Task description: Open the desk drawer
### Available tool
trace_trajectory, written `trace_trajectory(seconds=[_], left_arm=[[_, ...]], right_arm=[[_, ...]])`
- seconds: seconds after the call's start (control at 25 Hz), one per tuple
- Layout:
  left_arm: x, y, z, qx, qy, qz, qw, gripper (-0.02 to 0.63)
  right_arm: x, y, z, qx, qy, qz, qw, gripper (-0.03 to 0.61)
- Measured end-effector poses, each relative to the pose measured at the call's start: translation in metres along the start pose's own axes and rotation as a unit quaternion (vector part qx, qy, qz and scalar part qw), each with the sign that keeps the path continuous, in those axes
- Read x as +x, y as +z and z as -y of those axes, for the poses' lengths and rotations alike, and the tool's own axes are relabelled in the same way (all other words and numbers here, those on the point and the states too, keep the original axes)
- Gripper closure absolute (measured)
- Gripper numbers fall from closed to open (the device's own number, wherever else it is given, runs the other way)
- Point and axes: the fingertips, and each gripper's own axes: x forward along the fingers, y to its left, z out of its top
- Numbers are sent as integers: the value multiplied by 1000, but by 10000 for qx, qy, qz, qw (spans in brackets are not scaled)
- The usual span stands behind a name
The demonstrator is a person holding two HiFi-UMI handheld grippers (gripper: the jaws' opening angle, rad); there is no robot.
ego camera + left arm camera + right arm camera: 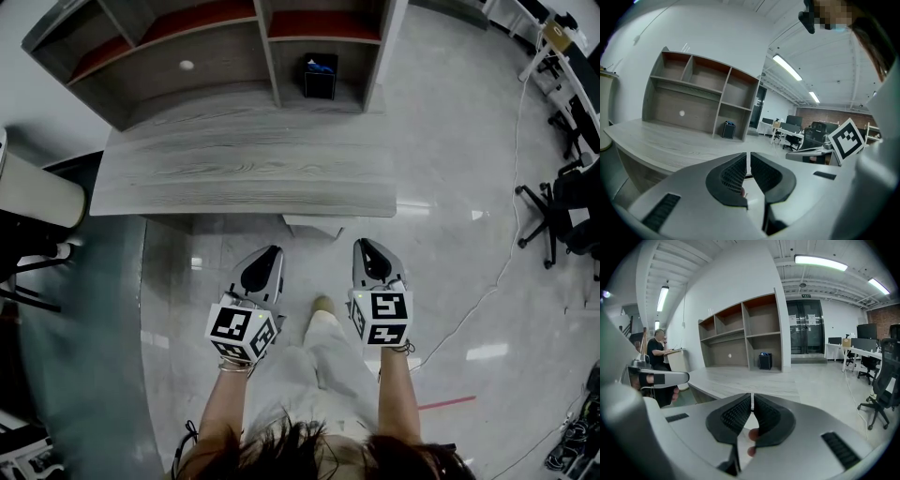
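Head view: the left gripper and right gripper hang short of the desk. A pale piece under its front edge, probably the drawer, is not yet touched. Left gripper view: jaws clenched, empty. Right gripper view: jaws likewise together, empty; the whole opening remains.

Head view steeply down over desk, gripper views low, near level, all sharing desk and shelf unit
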Motion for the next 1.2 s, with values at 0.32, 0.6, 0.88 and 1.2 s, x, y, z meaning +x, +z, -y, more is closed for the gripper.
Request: trace_trajectory(seconds=[0.32, 0.6, 0.88, 1.2], left_arm=[[14, -13, -14, -94, 187, -128, 9997, 600], [28, -30, -19, -185, 257, -265, 9991, 600], [38, -45, -24, -214, 315, -363, 9986, 598], [41, -59, -29, -316, 297, -505, 9978, 591]], right_arm=[[21, -11, 8, 119, 23, -159, 9998, 555], [35, -25, 18, 216, 73, -281, 9993, 555], [47, -43, 26, 292, 128, -410, 9987, 554], [57, -55, 26, 414, 234, -448, 9979, 551]])
